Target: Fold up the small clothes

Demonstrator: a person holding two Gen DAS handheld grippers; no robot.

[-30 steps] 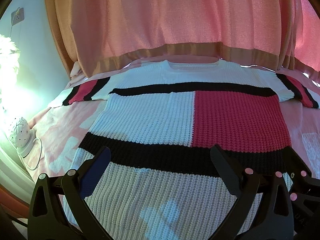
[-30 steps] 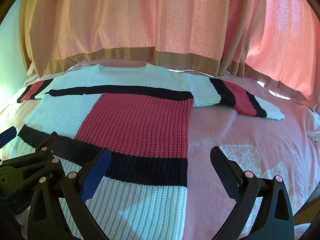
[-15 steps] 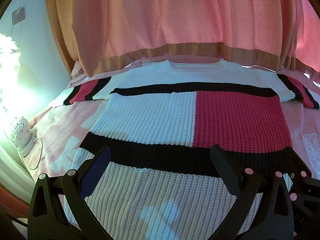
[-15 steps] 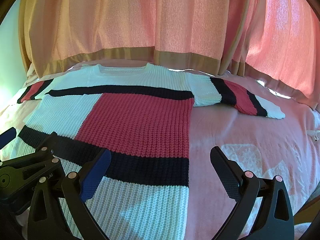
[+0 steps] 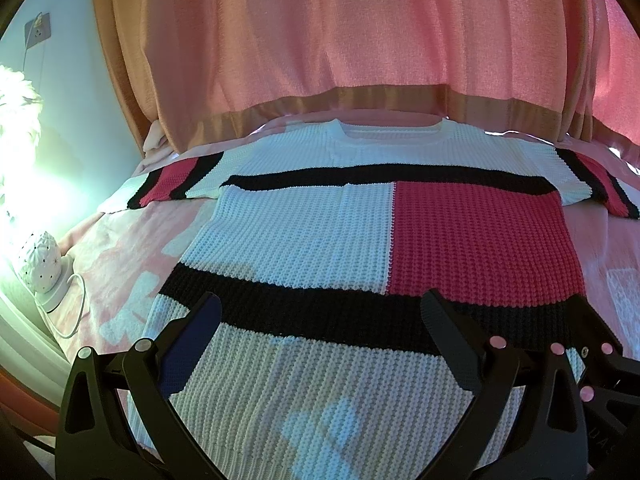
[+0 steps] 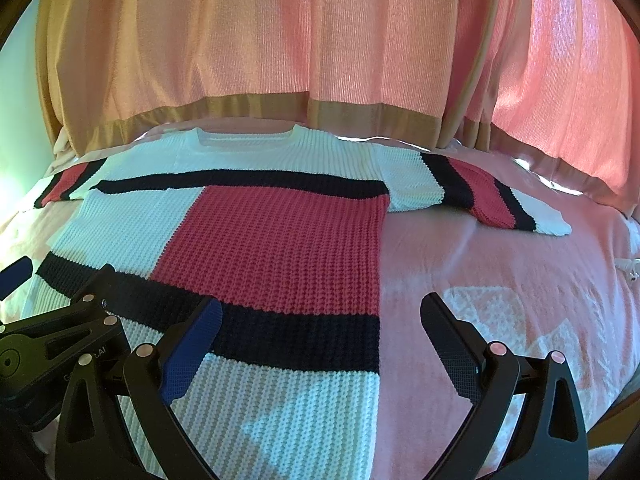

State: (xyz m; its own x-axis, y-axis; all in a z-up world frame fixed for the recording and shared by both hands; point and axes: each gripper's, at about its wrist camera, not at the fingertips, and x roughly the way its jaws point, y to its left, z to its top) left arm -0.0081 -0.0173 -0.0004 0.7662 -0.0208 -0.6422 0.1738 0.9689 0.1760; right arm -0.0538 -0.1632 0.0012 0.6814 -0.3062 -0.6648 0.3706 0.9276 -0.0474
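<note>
Ahead of your fingers (image 5: pixel 444 336) lies the chunky white, black and red knitted sweater (image 5: pixel 320 240), its ribbed wool rough and matt. It rests on a soft pink fleecy bedspread (image 6: pixel 500 264). Beyond hang matt pink woven curtains (image 6: pixel 280 40). Your fingers are matt black plastic with textured pads.

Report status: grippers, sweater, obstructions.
Left gripper open, right gripper open, both empty. Knit sweater flat on bed, unfolded. Nothing in the way.

The left gripper (image 5: pixel 320 312) and the right gripper (image 6: pixel 320 312) sit side by side, level, fingers spread wide apart, nothing between them.
</note>
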